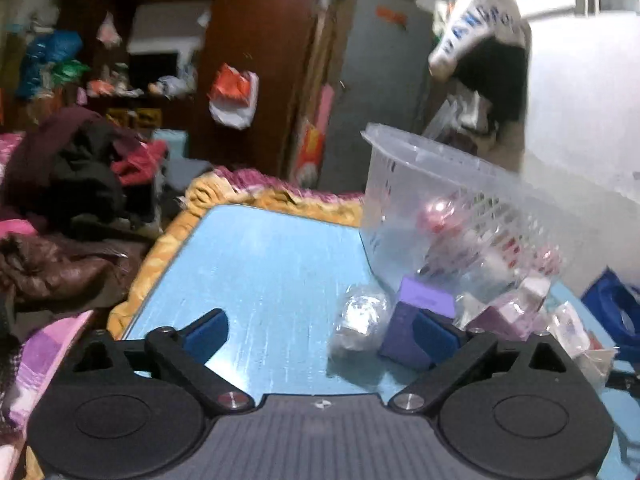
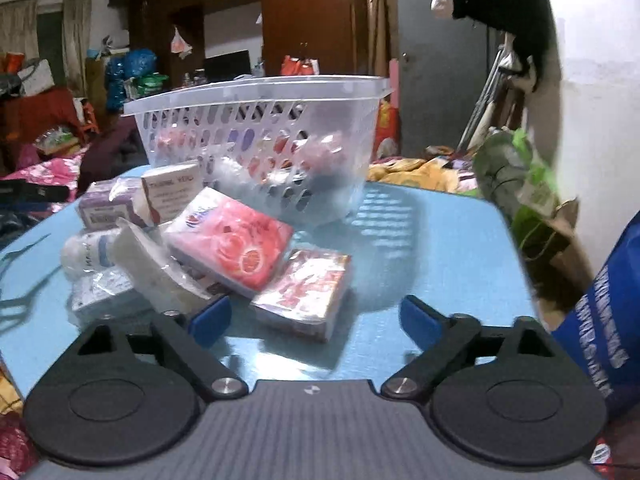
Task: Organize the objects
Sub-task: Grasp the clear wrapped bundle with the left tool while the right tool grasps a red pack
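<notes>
Packets are lying heaped on the blue table just before the clear basket, which is holding what look like more pink wrapped items. Both the left gripper and right gripper are hovering with jaws spread wide, gripping nothing.

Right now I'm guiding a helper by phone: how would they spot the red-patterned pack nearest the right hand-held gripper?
Find the clear plastic basket on the blue table. In front of it lies a heap of packets; the red-patterned pack lies nearest the viewer, flat, plastic-wrapped, smaller than the pink rose-printed pack behind it.
</notes>
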Tool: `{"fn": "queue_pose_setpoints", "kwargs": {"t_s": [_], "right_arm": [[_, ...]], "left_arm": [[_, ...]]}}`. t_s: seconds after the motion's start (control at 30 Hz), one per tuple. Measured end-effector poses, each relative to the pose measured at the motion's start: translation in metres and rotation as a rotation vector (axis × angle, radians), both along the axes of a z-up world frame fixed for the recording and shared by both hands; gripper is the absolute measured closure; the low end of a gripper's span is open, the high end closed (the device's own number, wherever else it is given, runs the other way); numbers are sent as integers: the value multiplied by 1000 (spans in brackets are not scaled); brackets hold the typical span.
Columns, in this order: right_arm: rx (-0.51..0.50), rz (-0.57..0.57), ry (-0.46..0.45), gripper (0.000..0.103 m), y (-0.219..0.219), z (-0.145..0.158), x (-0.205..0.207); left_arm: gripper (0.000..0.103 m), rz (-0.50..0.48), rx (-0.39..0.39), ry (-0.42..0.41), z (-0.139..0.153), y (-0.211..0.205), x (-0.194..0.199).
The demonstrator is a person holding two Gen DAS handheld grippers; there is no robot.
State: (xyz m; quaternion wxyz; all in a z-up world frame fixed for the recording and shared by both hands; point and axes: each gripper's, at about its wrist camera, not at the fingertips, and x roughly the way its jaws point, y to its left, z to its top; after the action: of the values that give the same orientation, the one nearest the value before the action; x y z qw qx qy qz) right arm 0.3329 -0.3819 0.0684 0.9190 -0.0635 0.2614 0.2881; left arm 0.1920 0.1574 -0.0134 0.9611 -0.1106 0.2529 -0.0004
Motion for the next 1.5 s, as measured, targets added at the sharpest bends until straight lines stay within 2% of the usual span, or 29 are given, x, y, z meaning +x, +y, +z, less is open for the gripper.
{"fn": "queue_pose_setpoints", "kwargs": {"t_s": [0.13,0.2,0.23,0.43,0.5,0.53,0.73,0.77,0.8,0.87,0.93,1.1,1.33,1.4,1.5], "right_arm": [[-22,-4,0,22,2,0,2],[-38,6,9,25,6,-2,6],[-44,13,21,32,8,-4,9],[-21,26,44,46,5,-7,11],[-23,26,40,46,5,-7,10],[-20,27,41,47,4,-7,11],[-6,31,52,46,3,-6,13],[-8,28,51,46,4,-6,13],[-11,26,47,48,5,-6,13],[-18,20,36,50,5,-7,12],[-12,17,23,51,3,-6,10],[73,-2,-61,51,-10,-3,-2],[206,-40,-165,52,-29,2,-15],[218,-56,-214,52,-31,7,-22],[248,-57,-269,52,-30,35,-32]], "left_arm": [[8,-43,52,72,-1,6,25],[10,-106,44,107,-6,6,37],[10,-127,36,124,-10,6,41],[16,-146,79,103,-17,-8,40],[28,-158,81,96,-17,-11,36],[31,-167,82,93,-17,-13,33],[32,-207,91,90,-18,-19,30],[38,-213,100,90,-18,-21,29],[49,-214,107,88,-18,-22,29],[56,-221,101,83,-18,-22,28],[56,-230,77,76,-18,-20,27],[56,-246,1,-7,-15,-7,16],[56,-244,-30,-134,-6,-3,-1],[57,-260,-33,-168,6,-4,-10],[57,-260,-119,-265,43,3,-22]]}}
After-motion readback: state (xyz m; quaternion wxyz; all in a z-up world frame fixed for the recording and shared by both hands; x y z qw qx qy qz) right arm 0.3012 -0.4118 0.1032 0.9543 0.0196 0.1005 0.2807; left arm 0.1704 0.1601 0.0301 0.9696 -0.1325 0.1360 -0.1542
